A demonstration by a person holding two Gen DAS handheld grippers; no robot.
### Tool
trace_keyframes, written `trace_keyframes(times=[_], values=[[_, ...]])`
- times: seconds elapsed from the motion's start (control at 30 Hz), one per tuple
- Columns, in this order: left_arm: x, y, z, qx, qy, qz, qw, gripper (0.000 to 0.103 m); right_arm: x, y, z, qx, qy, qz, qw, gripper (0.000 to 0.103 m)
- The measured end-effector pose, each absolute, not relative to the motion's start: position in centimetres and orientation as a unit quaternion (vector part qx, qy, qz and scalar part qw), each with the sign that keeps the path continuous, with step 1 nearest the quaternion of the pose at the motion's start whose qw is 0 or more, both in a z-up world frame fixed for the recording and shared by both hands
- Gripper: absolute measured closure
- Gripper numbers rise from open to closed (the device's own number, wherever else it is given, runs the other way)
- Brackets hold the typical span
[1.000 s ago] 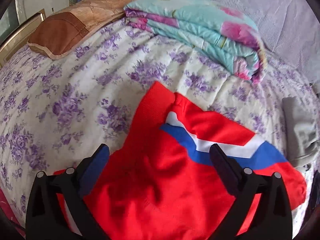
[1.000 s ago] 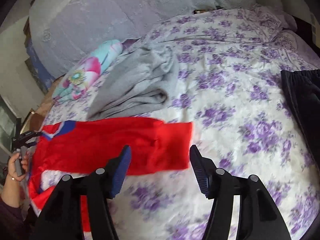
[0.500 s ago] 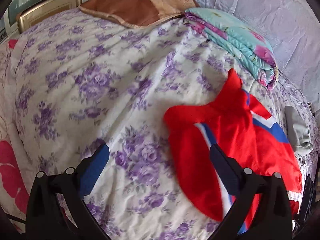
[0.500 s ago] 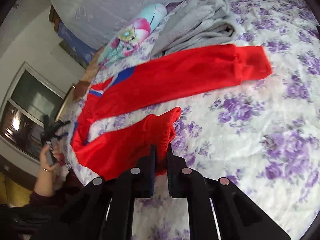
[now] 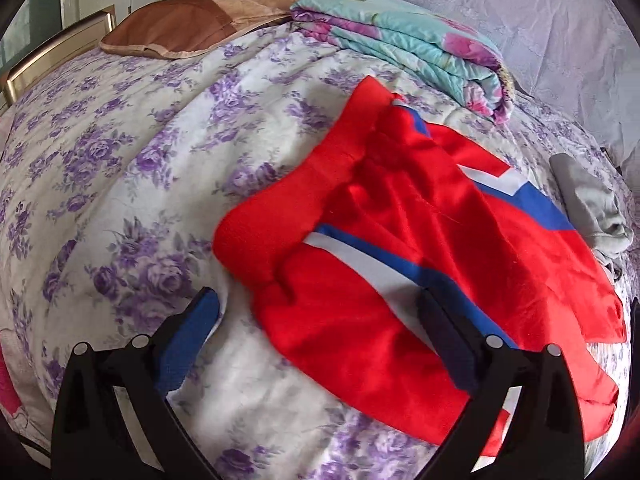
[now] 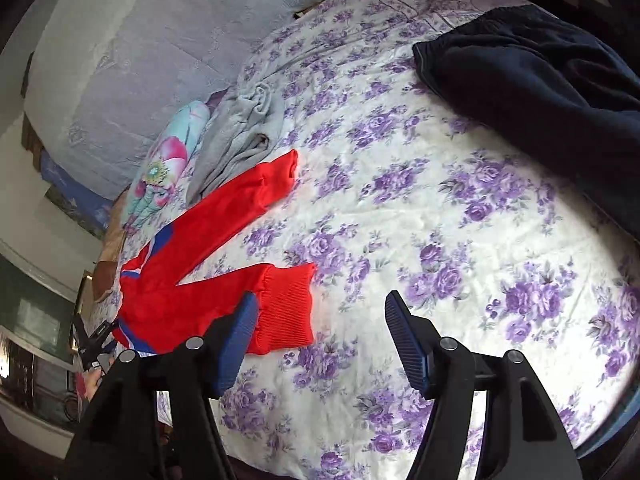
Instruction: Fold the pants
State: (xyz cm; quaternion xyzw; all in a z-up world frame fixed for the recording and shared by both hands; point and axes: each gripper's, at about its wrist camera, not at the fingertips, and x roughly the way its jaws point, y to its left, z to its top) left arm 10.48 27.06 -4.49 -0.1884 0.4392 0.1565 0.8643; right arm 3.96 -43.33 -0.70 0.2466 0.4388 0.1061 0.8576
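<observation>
Red pants (image 5: 400, 240) with blue and white stripes lie on the purple-flowered bedspread (image 5: 120, 160), waistband end toward my left gripper. My left gripper (image 5: 316, 320) is open and empty, just above the waist area. In the right wrist view the pants (image 6: 224, 248) spread in a V, with two separate legs. The near ribbed cuff (image 6: 286, 308) lies flat beside my right gripper (image 6: 320, 320), which is open and empty.
A folded turquoise floral quilt (image 5: 420, 48) and a brown pillow (image 5: 192, 28) lie at the head of the bed. Grey clothing (image 6: 248, 136) lies beyond the far leg. A dark navy garment (image 6: 540, 92) lies at the right. The other gripper and a hand (image 6: 94, 344) show at far left.
My right gripper was shut on the near leg cuff half a second ago; it has let go and opened, with the cuff now flat on the bed. My left gripper swung back over the waist.
</observation>
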Motion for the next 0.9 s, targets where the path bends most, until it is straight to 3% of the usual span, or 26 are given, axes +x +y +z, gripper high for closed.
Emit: trace_keyframes(times=[0.07,0.23,0.3,0.33,0.37,0.4,0.67,0.83,0.9], values=[[10.9,26.1,-4.8,-0.192,0.448,0.135,0.863,0.035,3.9,-42.0,-1.6,0.206,0.434,0.136,0.867,0.036],[11.7,25.3,-5.7,-0.187,0.442,0.145,0.865,0.035,5.1,-38.4,-4.6,0.195,0.459,0.206,0.842,0.036],[11.8,25.5,-5.6,-0.202,0.436,0.140,0.866,0.046,6.2,-37.0,-5.6,0.188,0.467,0.200,0.841,0.036],[11.7,25.6,-5.4,-0.217,0.430,0.133,0.866,0.054,7.0,-36.6,-6.2,0.190,0.468,0.193,0.841,0.044],[11.6,25.7,-5.3,-0.234,0.426,0.122,0.865,0.071,7.7,-36.6,-6.7,0.200,0.469,0.187,0.840,0.074],[11.5,25.8,-5.0,-0.248,0.422,0.116,0.864,0.080,8.3,-36.9,-7.1,0.226,0.469,0.192,0.832,0.091],[5.1,24.2,1.3,-0.208,0.379,0.135,0.891,0.086,4.5,-40.4,-0.3,0.248,0.398,0.210,0.858,0.091],[2.8,24.6,-1.0,-0.187,0.426,0.162,0.870,0.086,3.6,-40.0,-2.4,0.232,0.478,0.202,0.823,0.089],[2.5,25.7,-3.2,-0.193,0.456,0.175,0.851,0.076,4.0,-38.9,-4.5,0.173,0.528,0.173,0.814,0.080]])
